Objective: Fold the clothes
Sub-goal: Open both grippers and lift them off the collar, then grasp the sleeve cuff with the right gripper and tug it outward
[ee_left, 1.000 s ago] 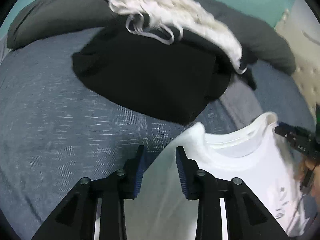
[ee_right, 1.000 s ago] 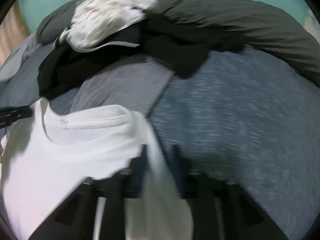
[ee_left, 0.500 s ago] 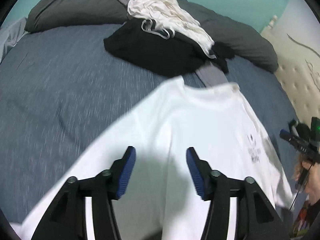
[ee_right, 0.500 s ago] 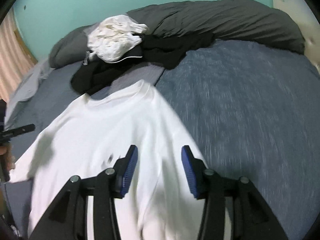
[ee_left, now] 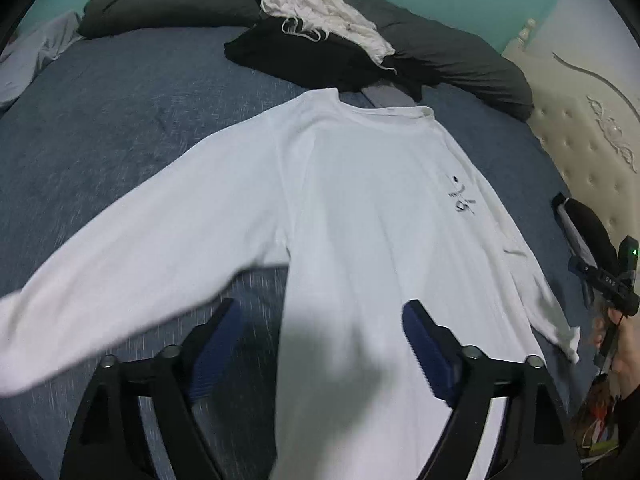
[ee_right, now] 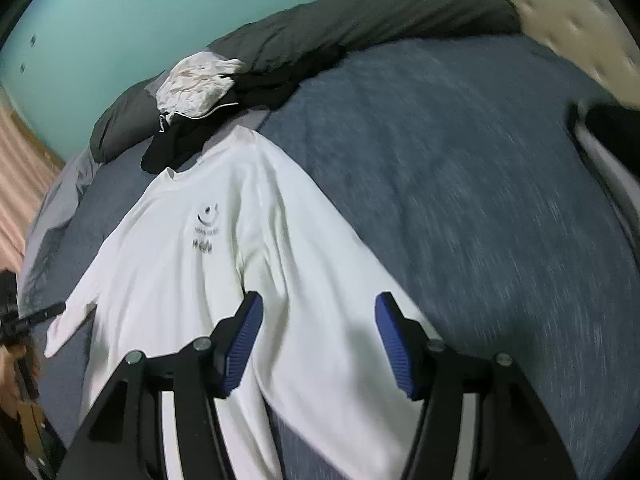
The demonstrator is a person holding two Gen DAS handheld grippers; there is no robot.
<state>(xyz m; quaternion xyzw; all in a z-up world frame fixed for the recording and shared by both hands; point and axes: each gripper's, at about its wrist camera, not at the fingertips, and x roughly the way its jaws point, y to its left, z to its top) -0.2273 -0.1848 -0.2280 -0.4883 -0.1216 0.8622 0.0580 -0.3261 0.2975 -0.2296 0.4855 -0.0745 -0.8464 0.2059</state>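
Because a fold needs a flat start, the white long-sleeved shirt (ee_left: 360,208) lies spread face-up on the blue bed (ee_left: 120,128), collar toward the pile of dark and pale clothes (ee_left: 316,36) by the grey duvet (ee_right: 360,20), sleeves angled out to each side. A second ago my fingers pinched it up near the collar. Now my left fingers (ee_left: 320,352) and right fingers (ee_right: 318,344) are opening, spread with nothing pinched, above its lower half.

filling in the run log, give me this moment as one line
shirt: flat on bed, sleeves out | left claw: opening, empty | right claw: opening, empty | pile: unfolded
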